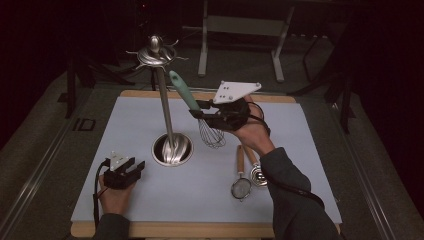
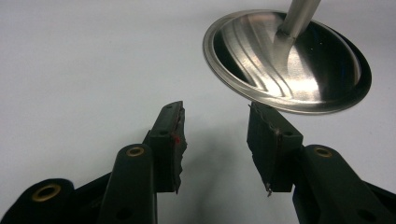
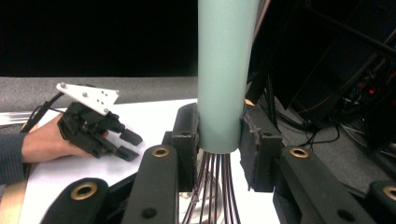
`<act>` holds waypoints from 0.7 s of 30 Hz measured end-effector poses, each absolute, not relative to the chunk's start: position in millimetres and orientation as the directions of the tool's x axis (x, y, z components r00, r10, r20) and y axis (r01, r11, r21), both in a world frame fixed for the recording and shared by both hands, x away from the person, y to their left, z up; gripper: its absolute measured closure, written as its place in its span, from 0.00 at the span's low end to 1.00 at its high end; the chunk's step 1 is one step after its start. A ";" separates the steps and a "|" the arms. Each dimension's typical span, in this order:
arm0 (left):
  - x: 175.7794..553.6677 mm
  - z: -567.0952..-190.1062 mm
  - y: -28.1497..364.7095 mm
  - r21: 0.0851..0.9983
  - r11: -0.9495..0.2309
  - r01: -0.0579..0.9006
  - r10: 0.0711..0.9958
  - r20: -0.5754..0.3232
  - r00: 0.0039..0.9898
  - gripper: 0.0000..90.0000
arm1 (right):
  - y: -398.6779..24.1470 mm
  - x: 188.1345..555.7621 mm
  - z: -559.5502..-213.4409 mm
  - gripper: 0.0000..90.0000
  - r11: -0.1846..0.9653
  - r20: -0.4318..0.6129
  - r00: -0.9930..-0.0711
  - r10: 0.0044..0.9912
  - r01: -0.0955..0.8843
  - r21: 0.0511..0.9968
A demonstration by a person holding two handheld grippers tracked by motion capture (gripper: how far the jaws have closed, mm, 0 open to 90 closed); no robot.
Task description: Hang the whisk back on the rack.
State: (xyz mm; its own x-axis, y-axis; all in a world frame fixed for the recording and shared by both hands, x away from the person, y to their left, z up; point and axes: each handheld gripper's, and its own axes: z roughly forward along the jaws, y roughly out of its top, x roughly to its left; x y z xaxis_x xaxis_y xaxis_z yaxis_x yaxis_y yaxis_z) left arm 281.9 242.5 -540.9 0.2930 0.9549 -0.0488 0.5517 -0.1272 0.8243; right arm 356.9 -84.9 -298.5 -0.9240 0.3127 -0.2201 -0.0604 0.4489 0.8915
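A whisk (image 1: 186,93) with a mint-green handle hangs tilted above the grey mat, its wire head (image 1: 212,136) pointing down. My right gripper (image 1: 201,110) is shut on the handle (image 3: 224,70) just above the wires, right of the steel utensil stand's pole (image 1: 164,102). The stand's hook crown (image 1: 155,54) is above and left of the handle's tip. My left gripper (image 1: 132,168) rests low near the mat's front left. It is open, with nothing between its jaws (image 2: 215,140), and the stand's round base (image 2: 285,60) lies just ahead of it.
A small strainer (image 1: 241,187) and another wooden-handled utensil (image 1: 257,175) lie on the mat (image 1: 300,150) under my right forearm. The right gripper view also shows the left hand and its gripper (image 3: 95,123). Table legs and dark clutter stand beyond the far edge.
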 end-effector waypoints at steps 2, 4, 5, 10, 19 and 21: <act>282.0 -540.9 242.4 0.825 -0.124 0.552 0.955 -0.052 0.293 0.63 | -82.0 356.2 -295.5 0.77 0.448 -0.224 -0.925 0.308 -0.066 0.892; 281.9 -540.9 242.6 0.824 -0.127 0.553 0.954 -0.050 0.294 0.63 | -79.1 356.1 -293.0 0.77 0.445 -0.226 -0.925 0.306 -0.071 0.893; 281.9 -540.9 242.6 0.824 -0.127 0.552 0.955 -0.050 0.294 0.63 | -77.6 356.3 -292.0 0.77 0.444 -0.224 -0.925 0.306 -0.069 0.893; 281.9 -540.8 242.6 0.824 -0.128 0.552 0.954 -0.049 0.294 0.63 | -69.1 360.5 -290.2 0.77 0.467 -0.217 -0.923 0.317 -0.047 0.883; 281.8 -540.8 242.8 0.824 -0.127 0.552 0.954 -0.050 0.294 0.63 | -55.9 363.9 -296.5 0.77 0.489 -0.229 -0.898 0.376 -0.017 0.872; 281.8 -540.8 242.7 0.824 -0.127 0.552 0.955 -0.050 0.294 0.63 | -52.7 364.0 -296.9 0.76 0.495 -0.232 -0.895 0.380 -0.015 0.869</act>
